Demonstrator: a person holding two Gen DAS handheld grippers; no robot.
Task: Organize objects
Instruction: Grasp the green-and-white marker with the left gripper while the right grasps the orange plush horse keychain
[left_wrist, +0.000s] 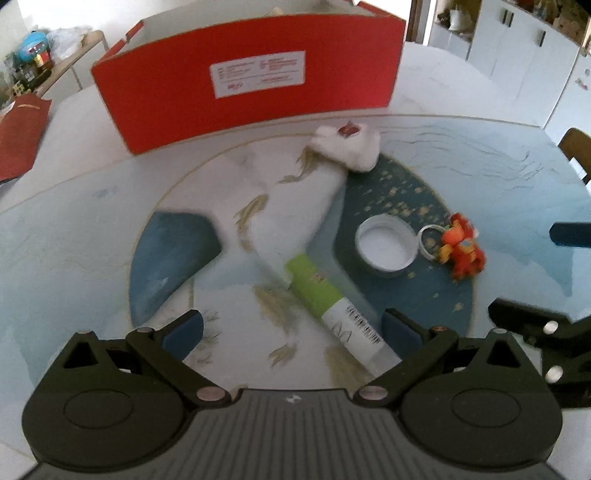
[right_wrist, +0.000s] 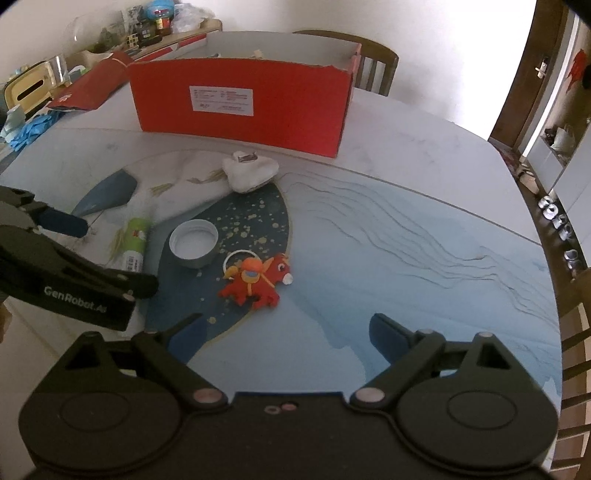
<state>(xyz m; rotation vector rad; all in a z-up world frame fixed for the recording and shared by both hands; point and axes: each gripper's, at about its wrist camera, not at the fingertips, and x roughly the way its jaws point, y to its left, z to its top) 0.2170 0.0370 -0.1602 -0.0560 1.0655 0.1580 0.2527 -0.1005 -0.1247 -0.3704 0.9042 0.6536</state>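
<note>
Centrally, we take the red box (right_wrist: 243, 107) as landmark; it stands open-topped on the patterned table (right_wrist: 406, 236), a white label on its near wall. Just in front of the box lies a white plush item (right_wrist: 251, 171). Nearer to us than that, and well apart from the box, lie a green-and-white tube (left_wrist: 332, 306) on its side, an upturned white lid (right_wrist: 194, 242), and an orange toy figure (right_wrist: 258, 278) with a ring (right_wrist: 240, 256) touching it. We see the lid between tube and toy. Our left gripper (left_wrist: 291, 328) has its fingers released, spread to either side of the tube's lower end, gripping nothing. Our right gripper (right_wrist: 284, 332) is likewise released, its fingers apart and bare above the table, with the toy just beyond them, toward the box.
</note>
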